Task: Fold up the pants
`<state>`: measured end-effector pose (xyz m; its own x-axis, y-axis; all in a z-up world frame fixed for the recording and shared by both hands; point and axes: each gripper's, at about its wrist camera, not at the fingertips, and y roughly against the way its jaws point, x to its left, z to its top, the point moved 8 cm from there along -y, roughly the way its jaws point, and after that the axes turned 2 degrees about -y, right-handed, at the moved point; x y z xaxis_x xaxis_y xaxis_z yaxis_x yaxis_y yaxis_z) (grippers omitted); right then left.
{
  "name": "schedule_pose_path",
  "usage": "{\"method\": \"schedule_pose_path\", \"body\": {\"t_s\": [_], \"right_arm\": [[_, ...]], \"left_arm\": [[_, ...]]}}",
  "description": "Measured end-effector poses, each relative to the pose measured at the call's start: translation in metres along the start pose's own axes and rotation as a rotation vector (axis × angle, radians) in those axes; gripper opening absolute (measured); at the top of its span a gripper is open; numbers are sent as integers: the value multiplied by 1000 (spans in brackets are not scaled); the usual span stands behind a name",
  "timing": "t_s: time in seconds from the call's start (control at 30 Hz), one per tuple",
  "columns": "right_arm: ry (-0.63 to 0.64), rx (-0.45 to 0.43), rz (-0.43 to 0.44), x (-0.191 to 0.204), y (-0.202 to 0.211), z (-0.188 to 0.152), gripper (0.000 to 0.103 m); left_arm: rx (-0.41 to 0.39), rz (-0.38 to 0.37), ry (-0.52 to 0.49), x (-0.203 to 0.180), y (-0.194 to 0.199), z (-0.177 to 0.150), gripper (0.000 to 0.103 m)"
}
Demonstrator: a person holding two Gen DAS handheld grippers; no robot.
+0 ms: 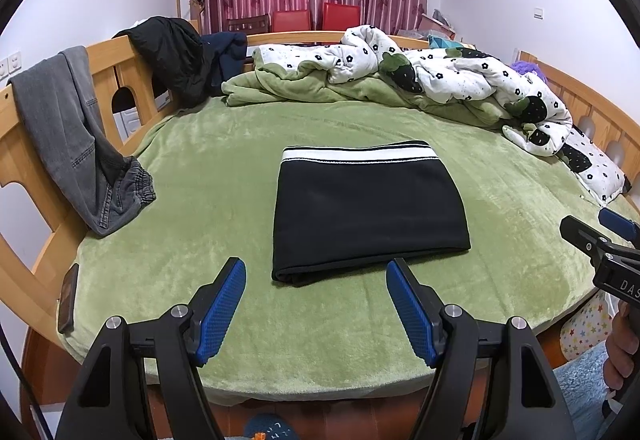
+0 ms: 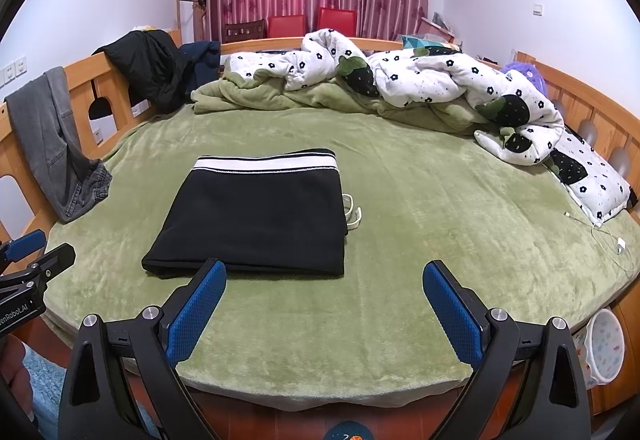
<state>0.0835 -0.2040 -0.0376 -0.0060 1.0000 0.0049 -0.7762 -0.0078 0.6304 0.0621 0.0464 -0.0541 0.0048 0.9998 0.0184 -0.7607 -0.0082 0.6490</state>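
The right gripper (image 2: 324, 272) hangs over the near edge of a bed covered by a green blanket (image 2: 420, 200), its blue-padded jaws spread wide with nothing between them. Just beyond the left finger lie the black pants (image 2: 256, 216), folded into a flat rectangle with the white-striped waistband on the far side and a white drawstring (image 2: 354, 216) poking out at the right edge. At the far left the left gripper (image 2: 28, 256) shows, clear of the pants. Grey jeans (image 2: 52, 144) drape over the wooden bed rail (image 2: 80, 80), a black jacket (image 2: 148, 64) farther along it. A rumpled flowered quilt (image 2: 420, 76) lies across the far side, and a white charging cable (image 2: 612, 240) lies near the right edge.
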Motion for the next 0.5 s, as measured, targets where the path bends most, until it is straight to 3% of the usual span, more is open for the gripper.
{"method": "schedule_pose_path", "body": {"t_s": [0.5], "right_arm": [[0, 1, 1, 0, 0, 0, 98]], "left_arm": [[-2, -4, 0, 0, 0, 0, 71]]}}
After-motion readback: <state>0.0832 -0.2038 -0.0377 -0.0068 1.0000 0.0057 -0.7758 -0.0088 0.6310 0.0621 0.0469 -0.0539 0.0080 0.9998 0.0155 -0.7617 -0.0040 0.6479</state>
